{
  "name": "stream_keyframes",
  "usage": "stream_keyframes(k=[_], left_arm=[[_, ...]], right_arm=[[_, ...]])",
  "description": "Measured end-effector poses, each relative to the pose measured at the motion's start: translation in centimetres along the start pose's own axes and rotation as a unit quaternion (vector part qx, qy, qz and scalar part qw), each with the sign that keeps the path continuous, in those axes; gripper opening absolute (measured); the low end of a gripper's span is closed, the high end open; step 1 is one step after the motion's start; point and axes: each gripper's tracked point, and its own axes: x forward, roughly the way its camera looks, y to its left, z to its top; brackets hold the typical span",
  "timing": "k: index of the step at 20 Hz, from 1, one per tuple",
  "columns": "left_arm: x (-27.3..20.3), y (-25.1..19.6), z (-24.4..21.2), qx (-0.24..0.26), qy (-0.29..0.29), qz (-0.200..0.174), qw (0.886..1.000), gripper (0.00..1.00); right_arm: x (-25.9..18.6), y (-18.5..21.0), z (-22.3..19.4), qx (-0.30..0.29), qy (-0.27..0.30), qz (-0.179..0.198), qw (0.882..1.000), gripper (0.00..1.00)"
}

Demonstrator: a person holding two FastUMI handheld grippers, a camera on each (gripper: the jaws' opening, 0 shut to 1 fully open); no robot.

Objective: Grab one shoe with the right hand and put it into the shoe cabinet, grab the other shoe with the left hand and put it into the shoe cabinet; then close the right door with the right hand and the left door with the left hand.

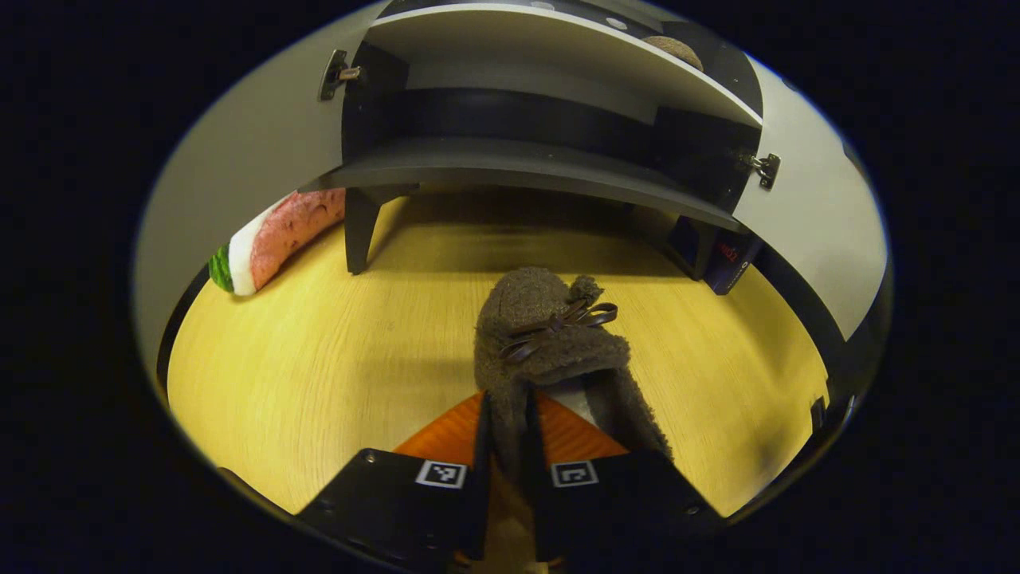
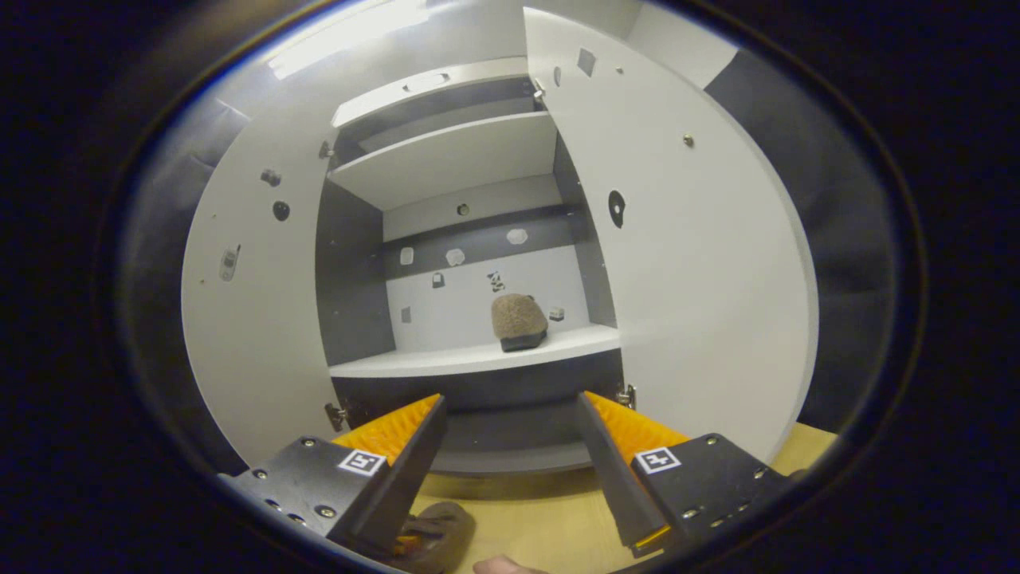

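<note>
A fuzzy brown shoe with a small bow lies on the yellow wooden floor in front of the shoe cabinet. My left gripper is shut on its near rim, both fingers pinching the collar. A second brown shoe stands on the cabinet's middle shelf; the left gripper view catches it high up. My right gripper is open and holds nothing, facing the cabinet's interior from a short distance. Both white doors stand open, the left door and the right door. The held shoe peeks in below.
A watermelon-slice plush lies on the floor by the cabinet's left leg. A dark blue object sits under the cabinet's right side. Hinges stick out at the door edges. A fingertip shows at the bottom edge.
</note>
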Motion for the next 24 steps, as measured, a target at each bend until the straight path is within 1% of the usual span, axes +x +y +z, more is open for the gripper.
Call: stream_keyframes(k=[1, 2, 3, 7, 11, 13, 17, 20, 24], left_arm=[[-0.3, -0.1, -0.1, 0.001, 0.002, -0.004, 1.000, 0.06], [-0.9, -0.3, 0.1, 0.003, 0.002, -0.006, 1.000, 0.07], [-1.1, -0.5, 0.2, 0.006, 0.000, -0.006, 1.000, 0.02], [-4.0, -0.8, 3.2, 0.029, -0.048, 0.008, 0.998, 0.02], [-7.3, -1.5, 8.1, 0.032, -0.105, 0.013, 0.994, 0.02], [-9.1, -1.8, 10.9, 0.025, -0.133, 0.009, 0.991, 0.01], [-12.3, -2.2, 17.0, 0.020, -0.194, 0.011, 0.981, 0.02], [-14.5, -2.4, 20.8, 0.024, -0.221, 0.011, 0.975, 0.02], [-17.0, -3.3, 26.9, 0.014, -0.264, 0.008, 0.964, 0.01]], right_arm=[[-0.2, 0.1, 0.2, 0.006, -0.002, 0.004, 1.000, 0.98], [-0.5, 0.0, 0.5, 0.008, -0.002, 0.006, 1.000, 0.98], [-0.7, 0.0, 0.7, 0.009, -0.005, 0.008, 1.000, 0.98], [-1.4, -0.6, 1.0, 0.006, -0.004, 0.005, 1.000, 0.98], [-1.5, -1.0, 2.1, 0.004, -0.003, 0.003, 1.000, 0.98], [-1.7, -1.0, 3.7, 0.001, -0.010, 0.002, 1.000, 0.98], [-2.3, -0.3, 7.8, -0.015, -0.041, 0.012, 0.999, 0.98], [-2.5, 1.4, 10.5, -0.031, -0.060, 0.038, 0.997, 0.98], [-2.2, 0.9, 12.2, -0.055, -0.075, 0.026, 0.995, 0.98]])
